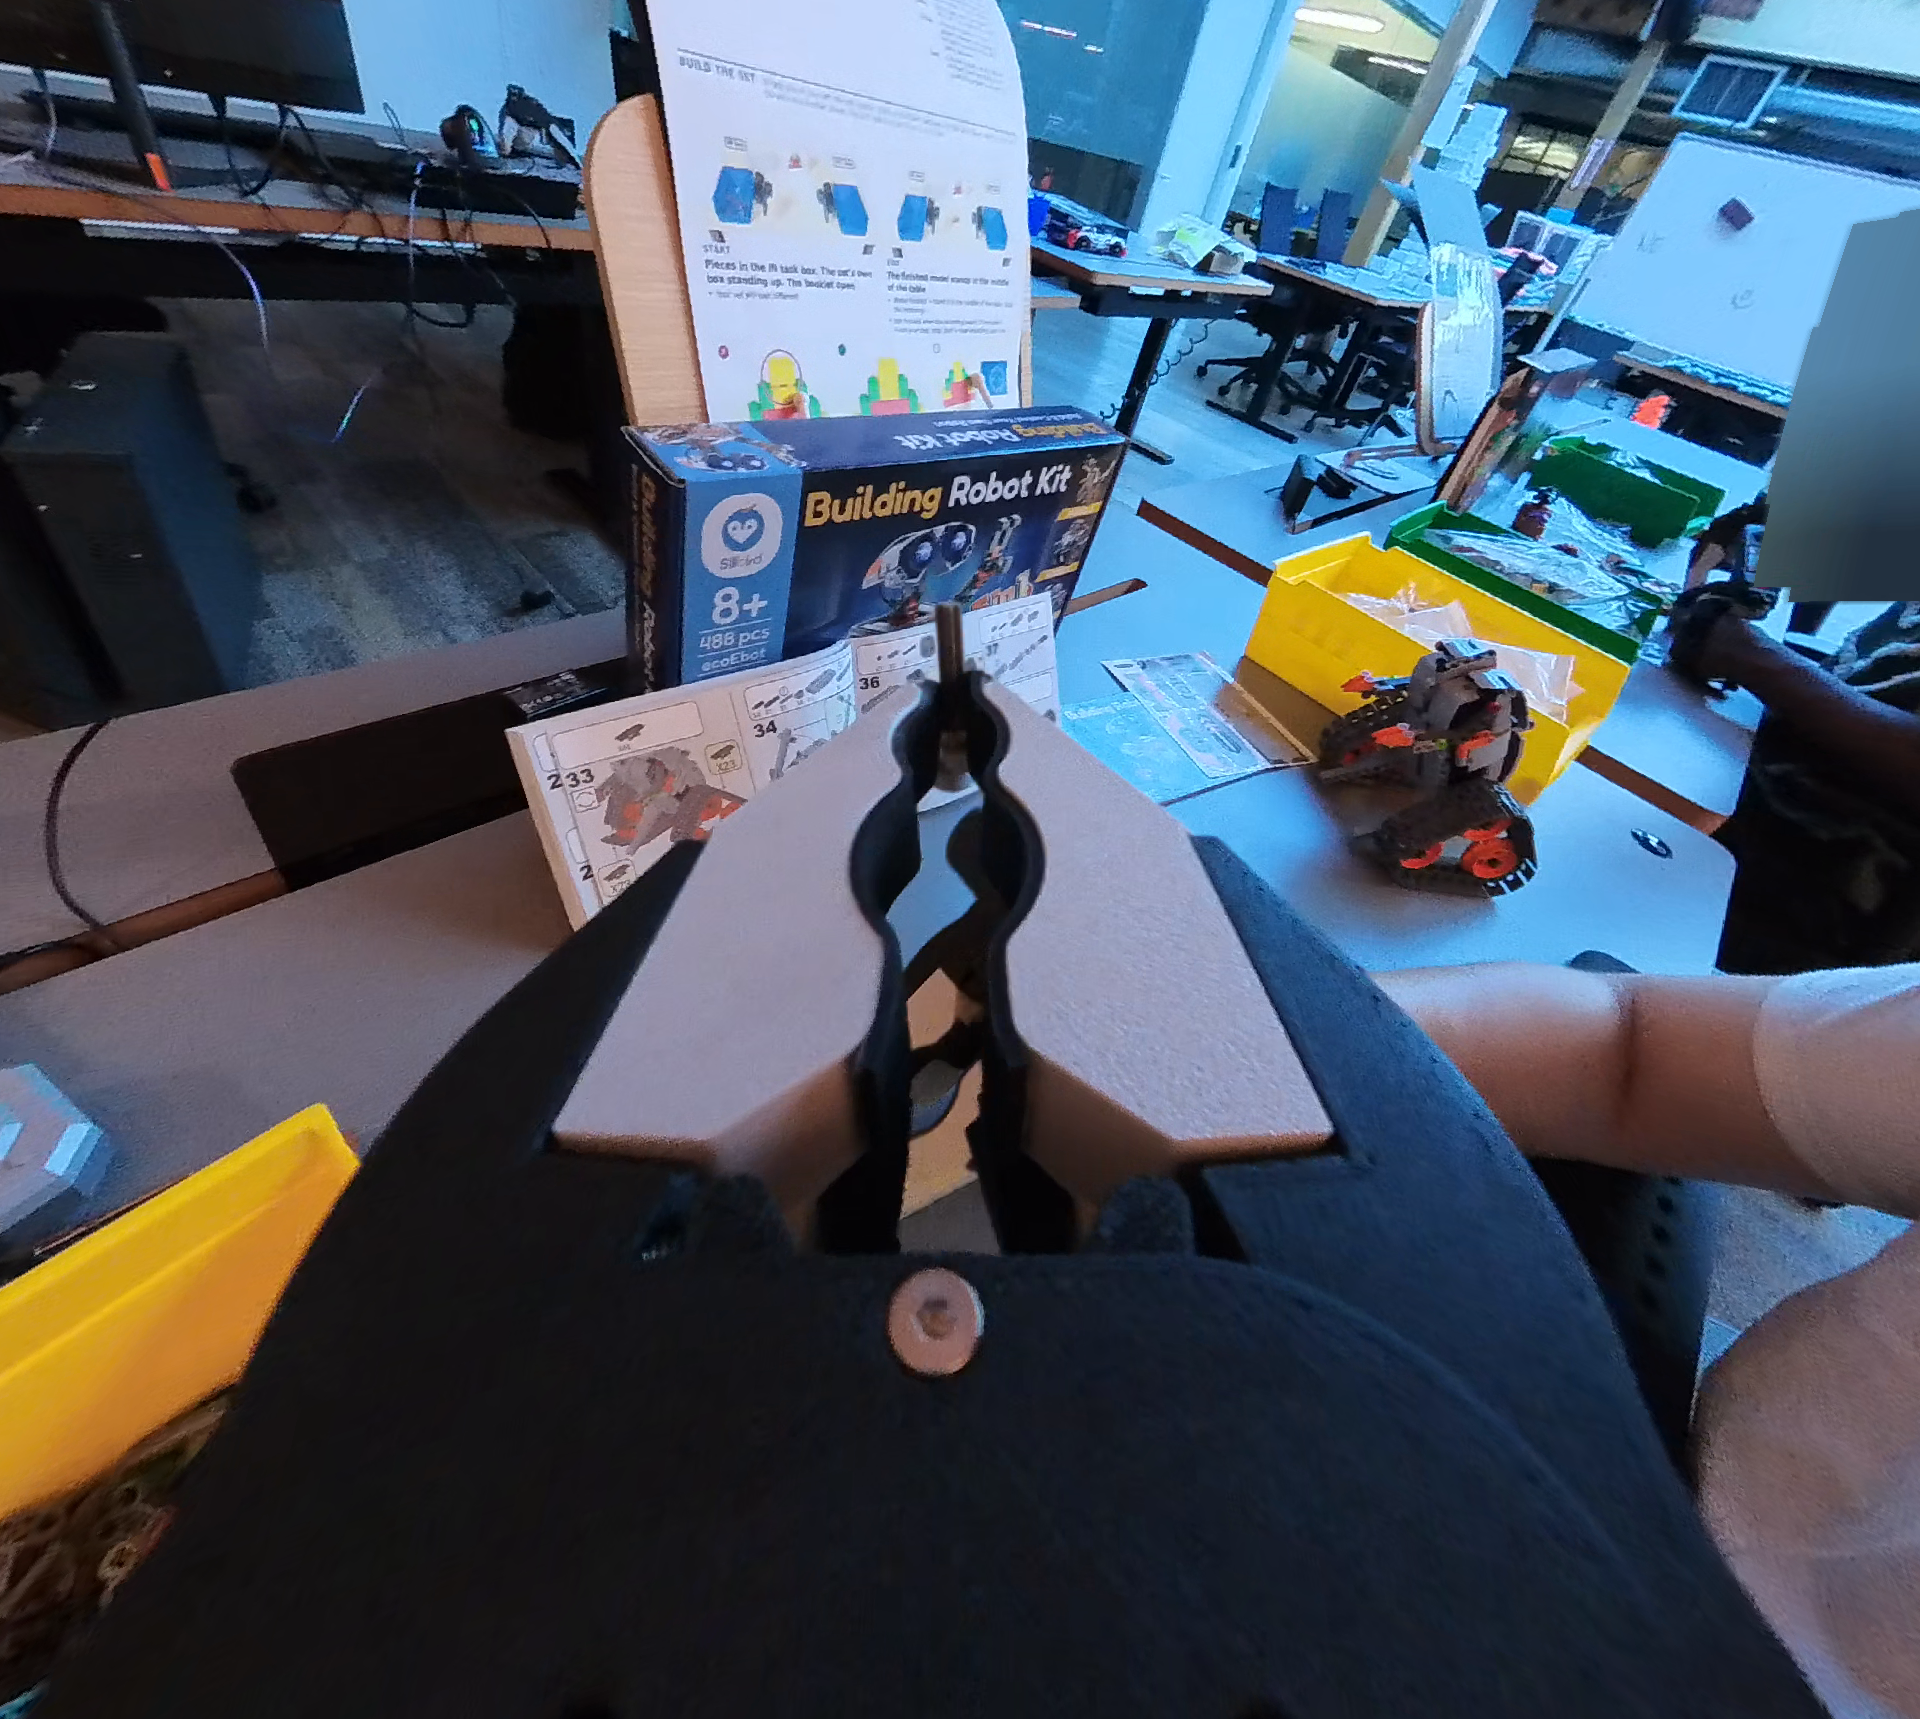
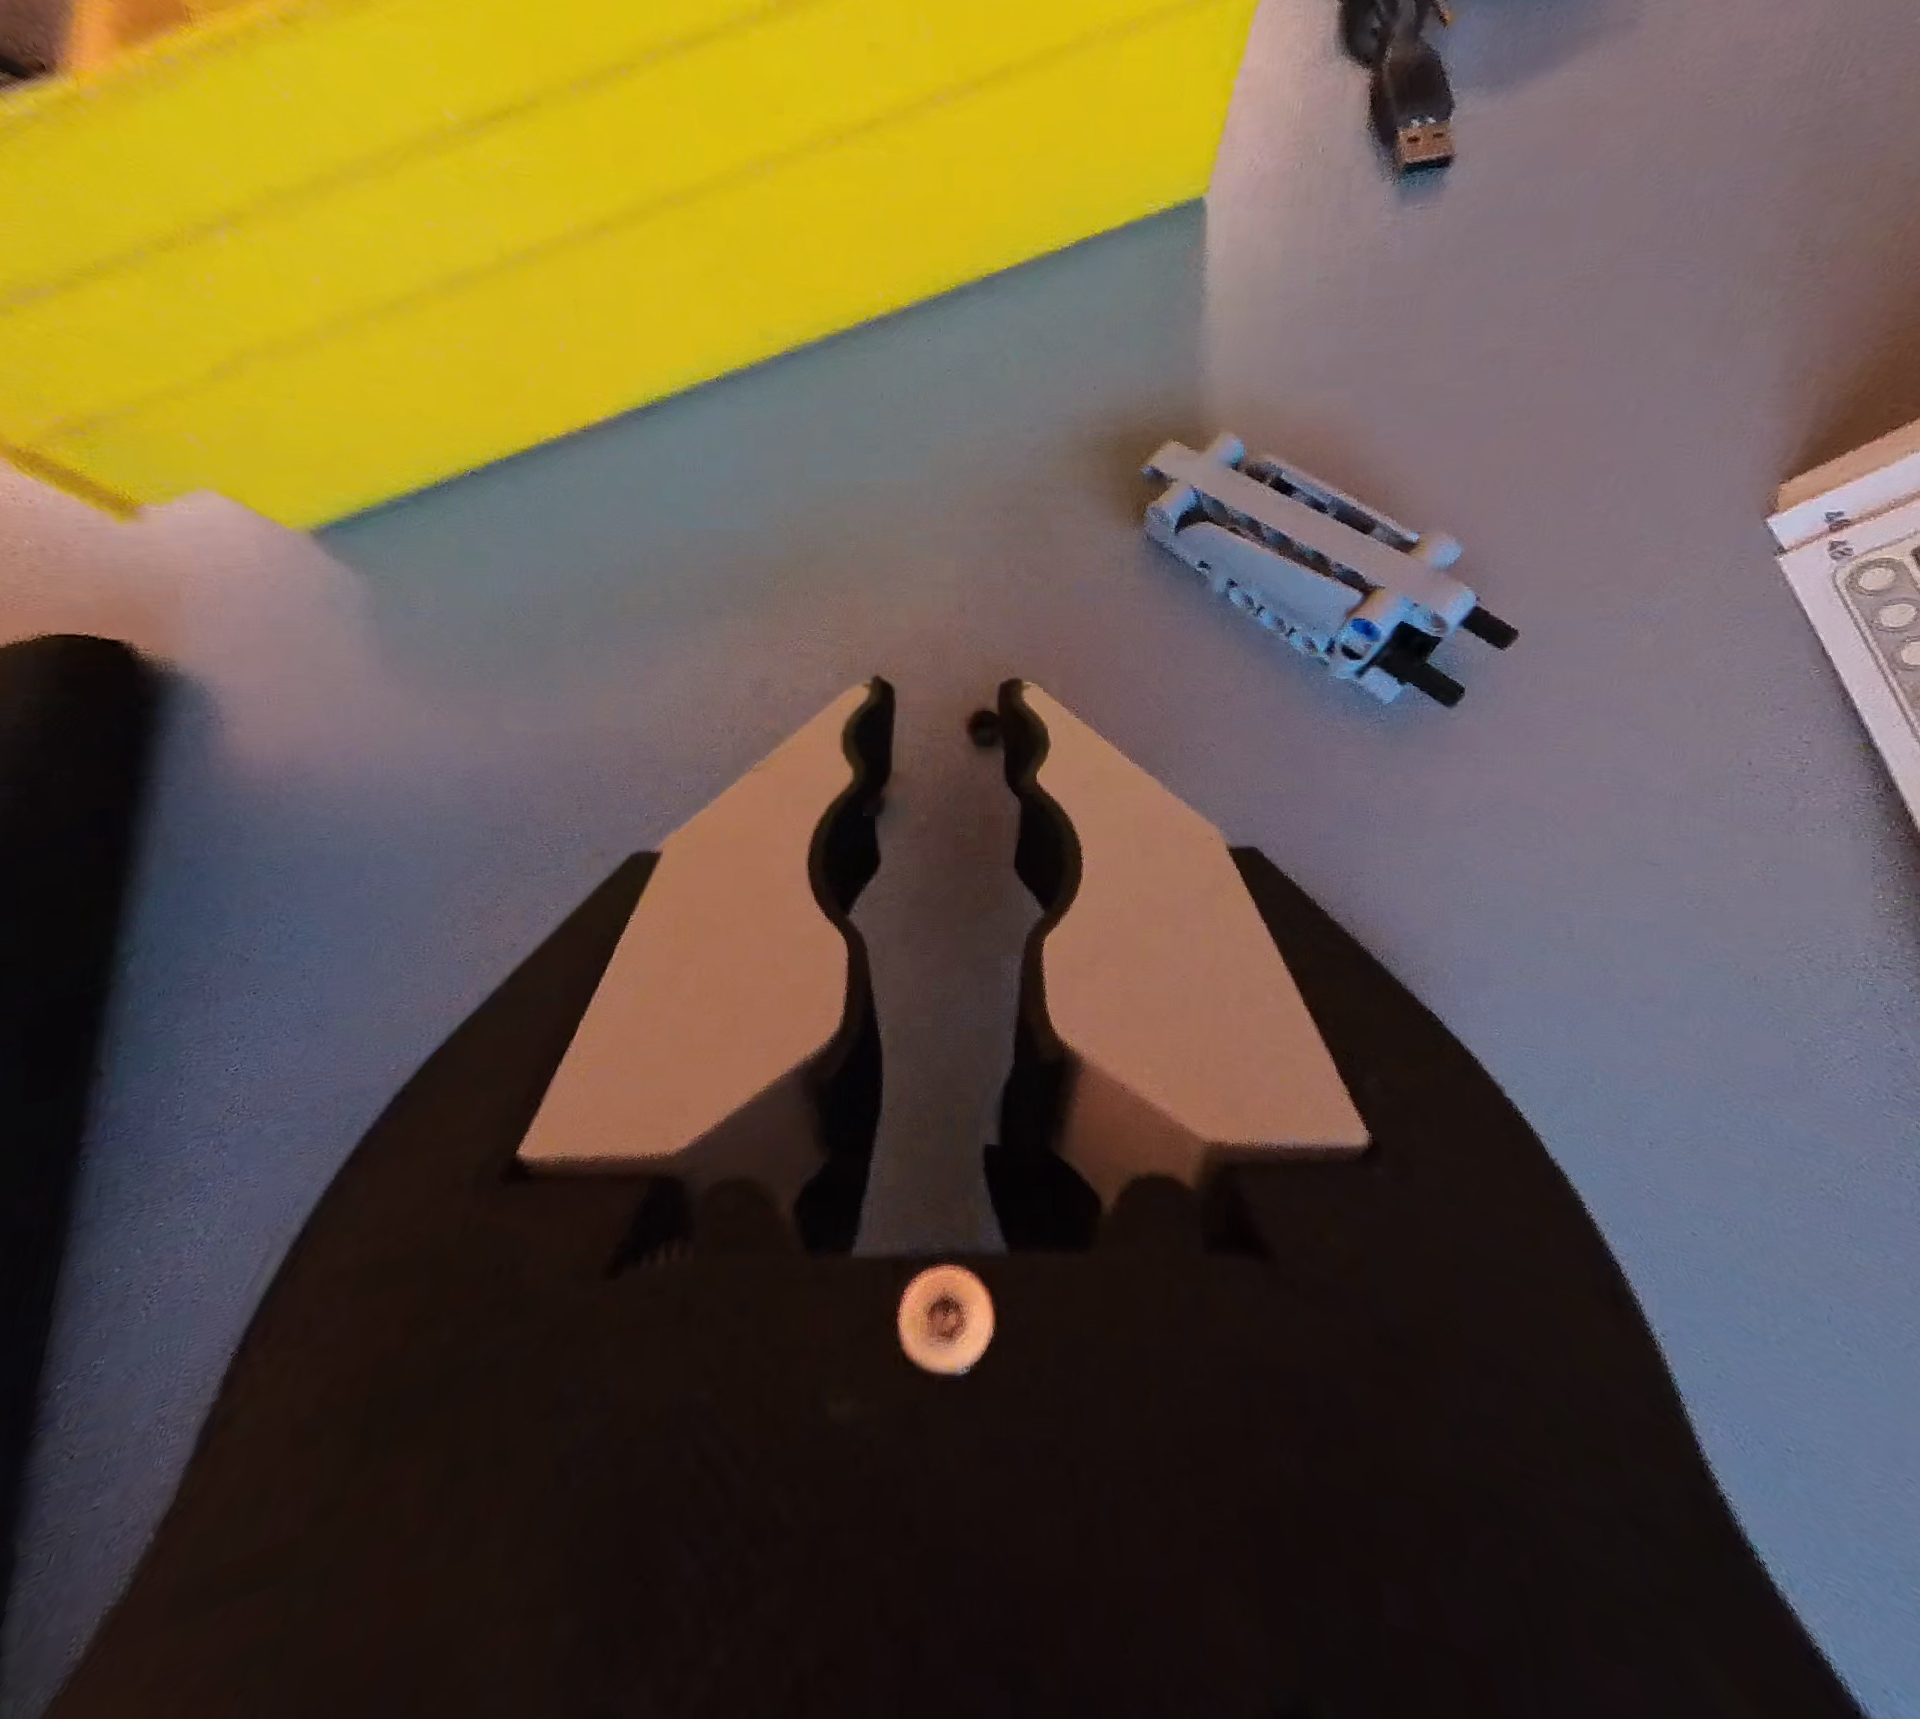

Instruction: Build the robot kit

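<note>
My left gripper (image 1: 948, 693) is shut on a thin dark axle rod (image 1: 948, 635) that sticks up past its tips, held above the table in front of an open instruction booklet (image 1: 665, 765) and a blue kit box (image 1: 862, 537). My right gripper (image 2: 945, 703) is open, low over the grey table (image 2: 1455, 1046), with a tiny black piece (image 2: 979, 724) by its right fingertip. A light grey beam assembly with black pins (image 2: 1314, 573) lies to its right. A yellow bin (image 2: 623, 142) stands just ahead on the left.
A grey and orange tracked model (image 1: 1444, 765) stands by another yellow bin (image 1: 1423, 641) and a green bin (image 1: 1621, 485). A paper sheet on a wooden stand (image 1: 831, 111) rises behind the box. A USB cable (image 2: 1403, 69) and a booklet edge (image 2: 1860, 630) lie right. A person's arm (image 1: 1610, 1077) reaches across. The left gripper's tips are roughly 25 cm from the right gripper's.
</note>
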The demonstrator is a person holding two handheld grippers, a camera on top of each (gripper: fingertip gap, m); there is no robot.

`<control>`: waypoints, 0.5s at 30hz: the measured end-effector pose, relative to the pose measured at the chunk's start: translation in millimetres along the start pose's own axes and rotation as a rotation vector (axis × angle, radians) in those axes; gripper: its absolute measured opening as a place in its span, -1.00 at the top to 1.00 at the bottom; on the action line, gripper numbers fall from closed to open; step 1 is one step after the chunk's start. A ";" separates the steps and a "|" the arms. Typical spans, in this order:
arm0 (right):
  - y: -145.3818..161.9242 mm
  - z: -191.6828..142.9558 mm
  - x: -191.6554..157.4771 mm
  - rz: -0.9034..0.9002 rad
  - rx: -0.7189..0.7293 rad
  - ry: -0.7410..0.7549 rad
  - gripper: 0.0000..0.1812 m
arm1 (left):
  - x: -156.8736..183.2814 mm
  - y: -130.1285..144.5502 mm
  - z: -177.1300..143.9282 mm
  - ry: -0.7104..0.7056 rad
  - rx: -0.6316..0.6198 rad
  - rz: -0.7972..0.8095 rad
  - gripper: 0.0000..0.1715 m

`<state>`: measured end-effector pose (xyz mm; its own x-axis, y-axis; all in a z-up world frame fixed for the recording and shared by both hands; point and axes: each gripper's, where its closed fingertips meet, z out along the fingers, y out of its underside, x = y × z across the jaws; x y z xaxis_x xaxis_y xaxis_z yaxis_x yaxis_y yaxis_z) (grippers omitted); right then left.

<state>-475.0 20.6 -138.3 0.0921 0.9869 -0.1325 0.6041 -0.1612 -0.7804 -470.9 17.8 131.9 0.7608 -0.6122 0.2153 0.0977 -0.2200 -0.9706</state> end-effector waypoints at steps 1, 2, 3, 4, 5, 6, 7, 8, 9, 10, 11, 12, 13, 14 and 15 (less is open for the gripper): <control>0.6 3.7 0.9 -0.007 -0.002 0.019 0.77 | 0.5 0.0 0.4 0.003 -0.001 0.002 0.98; 1.3 6.7 2.4 -0.007 -0.008 0.034 0.78 | 0.7 0.4 1.1 0.005 -0.004 0.003 0.98; 3.5 9.1 6.0 -0.009 -0.024 0.059 0.77 | 0.9 0.9 1.7 0.009 -0.006 0.002 0.98; 5.4 11.3 7.5 -0.016 -0.039 0.070 0.77 | 1.1 1.3 2.4 0.015 -0.008 -0.001 0.99; 8.1 13.5 7.4 -0.019 -0.059 0.068 0.78 | 1.2 1.7 3.0 0.021 -0.008 -0.004 0.98; 11.0 15.6 8.1 -0.018 -0.078 0.072 0.78 | 1.5 2.1 3.7 0.028 -0.009 -0.008 0.98; 13.0 16.9 9.1 -0.024 -0.092 0.079 0.79 | 1.5 2.5 4.2 0.034 -0.011 -0.012 0.98; 12.1 17.2 9.2 -0.036 -0.090 0.085 0.84 | 1.5 2.8 4.6 0.038 -0.012 -0.015 0.98; 13.6 17.2 9.1 -0.047 -0.104 0.086 0.91 | 1.5 3.0 4.9 0.042 -0.012 -0.017 0.98; 13.5 16.7 9.7 -0.060 -0.109 0.093 0.91 | 1.5 3.2 5.0 0.043 -0.013 -0.018 0.98; 13.9 16.5 9.3 -0.074 -0.114 0.094 0.91 | 1.2 3.4 5.1 0.042 -0.014 -0.019 0.98; 14.3 16.3 8.9 -0.087 -0.116 0.094 0.89 | 1.7 3.5 5.4 0.045 -0.014 -0.019 0.98; 14.6 15.8 9.0 -0.096 -0.117 0.096 0.88 | 2.3 3.6 6.0 0.048 -0.015 -0.018 0.98; 14.9 15.2 9.2 -0.103 -0.118 0.099 0.86 | 2.6 3.9 6.7 0.049 -0.018 -0.019 0.98; 15.5 14.4 9.5 -0.109 -0.121 0.101 0.86 | 3.0 4.5 7.6 0.049 -0.023 -0.017 0.98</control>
<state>-476.2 27.4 -160.5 0.0962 0.9953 0.0150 0.7050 -0.0575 -0.7068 -463.4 20.7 127.4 0.7267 -0.6447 0.2373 0.0954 -0.2473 -0.9642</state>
